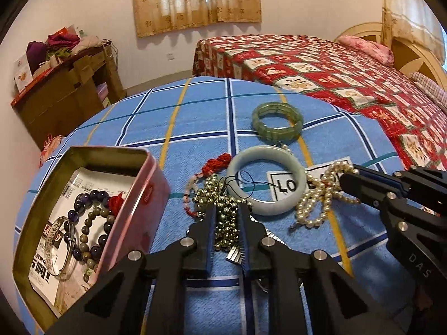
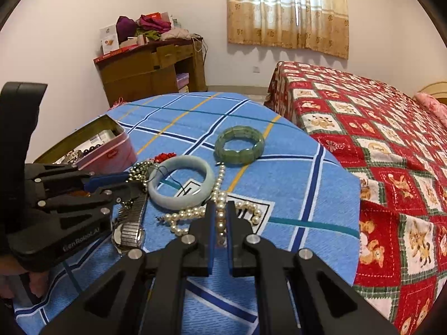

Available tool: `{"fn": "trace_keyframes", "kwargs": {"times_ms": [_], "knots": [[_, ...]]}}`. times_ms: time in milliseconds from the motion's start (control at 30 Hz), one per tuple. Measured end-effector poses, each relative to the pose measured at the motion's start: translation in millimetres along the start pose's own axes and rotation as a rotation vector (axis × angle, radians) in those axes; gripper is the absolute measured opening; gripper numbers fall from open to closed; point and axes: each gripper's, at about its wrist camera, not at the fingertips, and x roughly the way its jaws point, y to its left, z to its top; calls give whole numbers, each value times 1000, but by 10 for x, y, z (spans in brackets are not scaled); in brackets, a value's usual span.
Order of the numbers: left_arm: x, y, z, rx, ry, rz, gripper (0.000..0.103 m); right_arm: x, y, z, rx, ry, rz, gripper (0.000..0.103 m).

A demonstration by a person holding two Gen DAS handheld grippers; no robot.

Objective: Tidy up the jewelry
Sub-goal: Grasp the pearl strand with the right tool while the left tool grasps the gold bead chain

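Fig.: jewelry sorting, pick-up step in hand. Landmark = pale jade bangle (image 1: 265, 180), lying flat on the blue plaid cloth (image 1: 195, 117) over the desk.

L gripper (image 1: 227, 209) is sitting just left of the bangle, clamping onto the gold bead strand (image 1: 223, 209); beads are showing between its closed-in pads. R gripper (image 2: 220, 209) is sitting just right of the bangle, pinched together on the pearl necklace (image 2: 195, 215), w/ pearls running up between its fingers.

Green segmented bracelet (image 1: 277, 125) is lying beyond the bangle, untouched. Pink tin (image 1: 83, 217), well left of the bangle, is already holding bead bracelets and a silver bangle. Metal-band watch (image 2: 131, 229) is lying near the bangle's left side.

Next move, judged: lifting each strand clear w/o snagging the bangle or its black thread, then carrying to the tin; tangling is the likely risk.
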Motion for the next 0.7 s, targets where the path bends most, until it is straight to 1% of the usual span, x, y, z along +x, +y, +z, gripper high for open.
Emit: {"fn": "trace_keyframes", "kwargs": {"times_ms": [133,267,367,467,700], "knots": [[-93,132,-20,-60,-30,-14,9,-12,-5,2,4,-7,2,8],[-224,177,-62,-83,-60,-17,9,-24,-14,4,5,-11,0,8],[-337,176,-102,-85,-76,-12,9,-17,-25,4,10,-11,3,8],[-465,193,-129,-94,-89,-21,9,-22,-21,5,10,-15,3,8],[-864,276,-22,-104,-172,-32,9,-42,-25,2,12,-26,6,8]]}}
